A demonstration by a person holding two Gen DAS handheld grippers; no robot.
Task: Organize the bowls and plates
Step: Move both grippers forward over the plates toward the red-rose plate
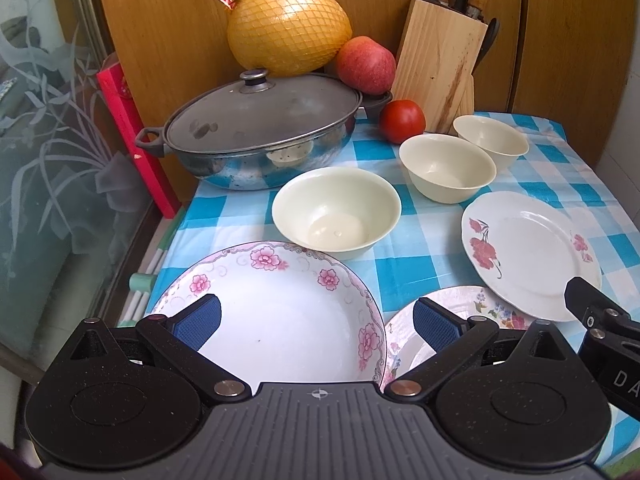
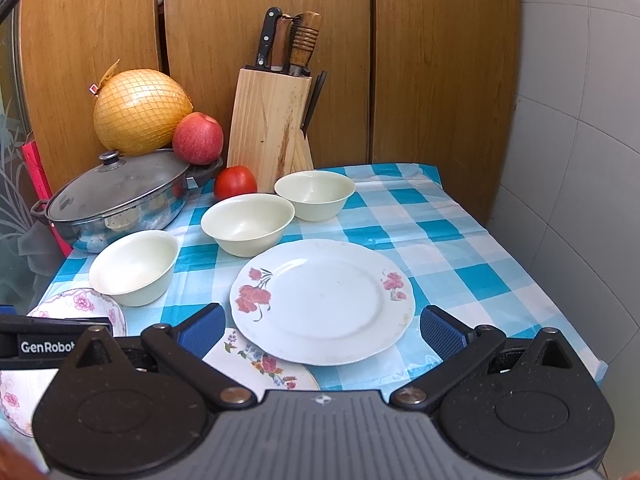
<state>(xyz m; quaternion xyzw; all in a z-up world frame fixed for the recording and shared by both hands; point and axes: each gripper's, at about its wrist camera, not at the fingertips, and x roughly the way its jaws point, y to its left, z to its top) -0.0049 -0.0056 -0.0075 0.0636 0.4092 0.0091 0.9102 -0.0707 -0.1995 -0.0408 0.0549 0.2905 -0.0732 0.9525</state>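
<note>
A deep white plate with pink flowers (image 1: 280,316) lies at the near left, under my open left gripper (image 1: 316,322), which holds nothing. Behind it stands a cream bowl (image 1: 336,210), with two more cream bowls (image 1: 446,168) (image 1: 492,140) further back. A flat plate with red flowers (image 2: 324,300) lies on the checked cloth in front of my open, empty right gripper (image 2: 322,326). It overlaps a smaller flowered plate (image 2: 260,364) at the near edge. In the left wrist view the red-flowered plate (image 1: 532,254) lies at the right.
A lidded steel pot (image 1: 256,136) sits at the back left, with a netted pomelo (image 1: 286,26) and an apple (image 1: 364,64) behind it. A tomato (image 1: 402,120) and a wooden knife block (image 1: 438,64) stand at the back. The table's right edge (image 2: 560,280) drops off near the tiled wall.
</note>
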